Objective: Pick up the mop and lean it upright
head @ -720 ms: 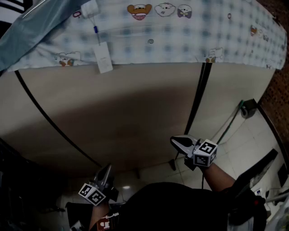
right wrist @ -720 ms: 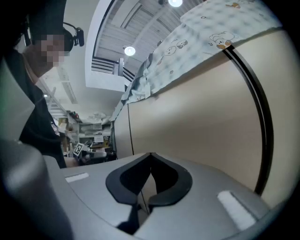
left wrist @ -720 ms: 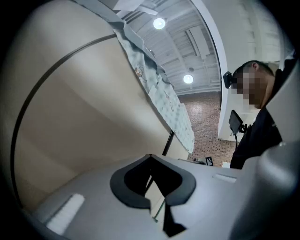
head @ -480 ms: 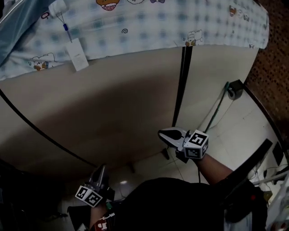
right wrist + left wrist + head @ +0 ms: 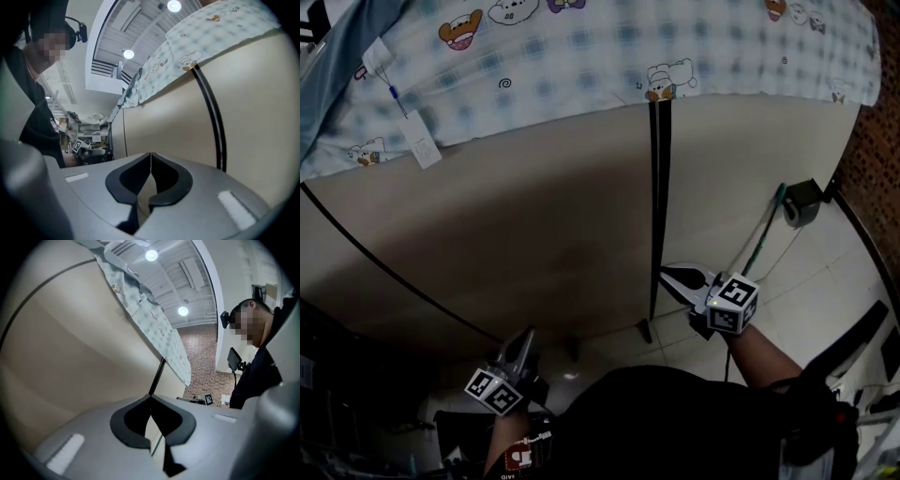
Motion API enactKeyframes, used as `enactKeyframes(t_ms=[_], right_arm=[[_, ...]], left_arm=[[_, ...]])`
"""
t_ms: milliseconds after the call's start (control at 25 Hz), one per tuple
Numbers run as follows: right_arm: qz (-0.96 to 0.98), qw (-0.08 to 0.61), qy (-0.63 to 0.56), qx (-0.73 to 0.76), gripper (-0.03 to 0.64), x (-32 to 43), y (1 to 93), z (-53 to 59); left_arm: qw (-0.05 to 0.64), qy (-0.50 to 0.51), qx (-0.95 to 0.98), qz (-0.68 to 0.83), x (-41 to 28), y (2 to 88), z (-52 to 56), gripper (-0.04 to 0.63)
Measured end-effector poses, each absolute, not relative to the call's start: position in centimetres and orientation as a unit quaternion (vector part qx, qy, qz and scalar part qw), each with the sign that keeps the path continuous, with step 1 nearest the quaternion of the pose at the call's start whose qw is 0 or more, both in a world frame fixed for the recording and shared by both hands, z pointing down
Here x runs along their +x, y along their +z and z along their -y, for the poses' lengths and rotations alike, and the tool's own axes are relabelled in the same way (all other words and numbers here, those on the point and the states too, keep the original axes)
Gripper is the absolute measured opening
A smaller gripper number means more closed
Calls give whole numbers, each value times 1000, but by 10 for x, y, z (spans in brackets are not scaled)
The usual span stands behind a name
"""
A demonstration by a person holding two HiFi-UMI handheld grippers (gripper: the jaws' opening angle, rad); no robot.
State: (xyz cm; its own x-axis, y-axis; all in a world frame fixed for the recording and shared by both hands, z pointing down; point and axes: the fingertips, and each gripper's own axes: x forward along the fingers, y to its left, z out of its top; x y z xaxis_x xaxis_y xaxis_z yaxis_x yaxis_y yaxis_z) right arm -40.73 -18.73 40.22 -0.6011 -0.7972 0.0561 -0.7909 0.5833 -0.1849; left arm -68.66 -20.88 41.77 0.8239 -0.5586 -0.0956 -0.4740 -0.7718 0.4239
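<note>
A thin green pole (image 5: pixel 765 242) runs over the tiled floor at the right and ends at a dark block (image 5: pixel 802 201) by the brick wall; it looks like the mop. My right gripper (image 5: pixel 671 274) is shut and empty, level, a short way left of the pole's near end and not touching it. In the right gripper view its jaws (image 5: pixel 151 154) meet tip to tip before a beige panel. My left gripper (image 5: pixel 525 343) is low at the left, far from the pole, also shut with nothing in it (image 5: pixel 151 397).
A tall beige panel (image 5: pixel 534 234) with a black upright strip (image 5: pixel 656 206) fills the middle, under a checked cloth with cartoon animals (image 5: pixel 609 56). A paper tag (image 5: pixel 422 150) hangs from the cloth. The brick wall (image 5: pixel 877 159) is at the right, and dark clutter at the lower left.
The head view has swung, so the panel and cloth have slid left. My right gripper now shows just right of the black strip instead of left of it. Both grippers stay shut.
</note>
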Motion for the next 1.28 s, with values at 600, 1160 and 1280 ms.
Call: enactKeyframes(t_ms=[600,1160,1280], right_arm=[[-877,-16,-98,-471,20,-230,385,153],[-851,15,-112,-512,20,-131,377,117],[-861,15,-106,-497,20,-83,377,108]], left_arm=[[219,-105,945,220,-482,413,179,2],[222,-72,955,181,-387,418,165,2],[213,-72,954,196,-341,418,153,2]])
